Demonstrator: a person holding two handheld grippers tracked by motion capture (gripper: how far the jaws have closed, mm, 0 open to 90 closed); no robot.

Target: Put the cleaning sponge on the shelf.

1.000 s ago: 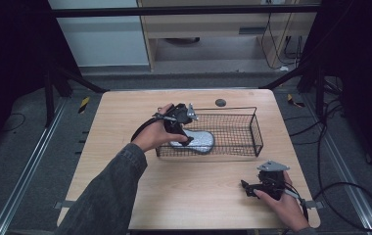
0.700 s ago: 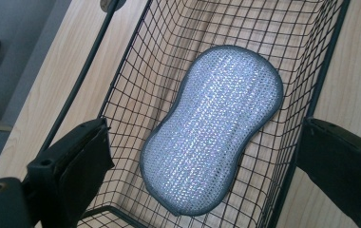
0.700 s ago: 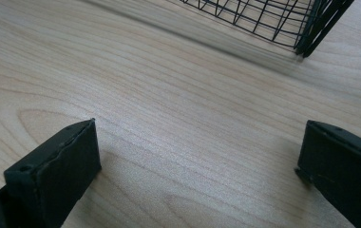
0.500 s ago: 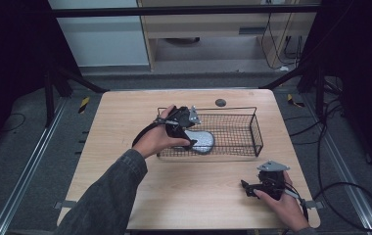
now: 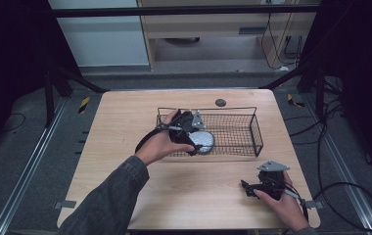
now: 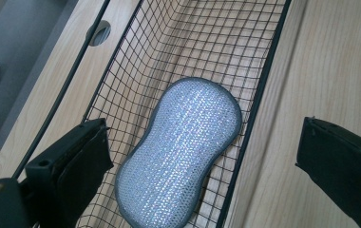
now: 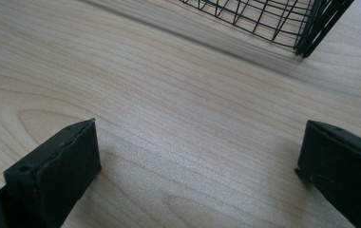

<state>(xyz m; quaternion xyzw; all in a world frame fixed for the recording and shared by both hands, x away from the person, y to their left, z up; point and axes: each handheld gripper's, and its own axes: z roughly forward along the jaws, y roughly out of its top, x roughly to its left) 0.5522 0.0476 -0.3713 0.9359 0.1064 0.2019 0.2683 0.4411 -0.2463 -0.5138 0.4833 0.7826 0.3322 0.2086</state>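
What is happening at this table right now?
A person holds a gripper in each hand at a wooden table. The left gripper hangs open over the near edge of a wire basket, one jaw inside and one outside it. A silver sponge lies flat on the basket floor, not gripped. The right gripper is open too, low over bare table near the front right corner, holding nothing.

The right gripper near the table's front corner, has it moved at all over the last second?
No. The right gripper sits at the same spot on the table, short of the wire basket.
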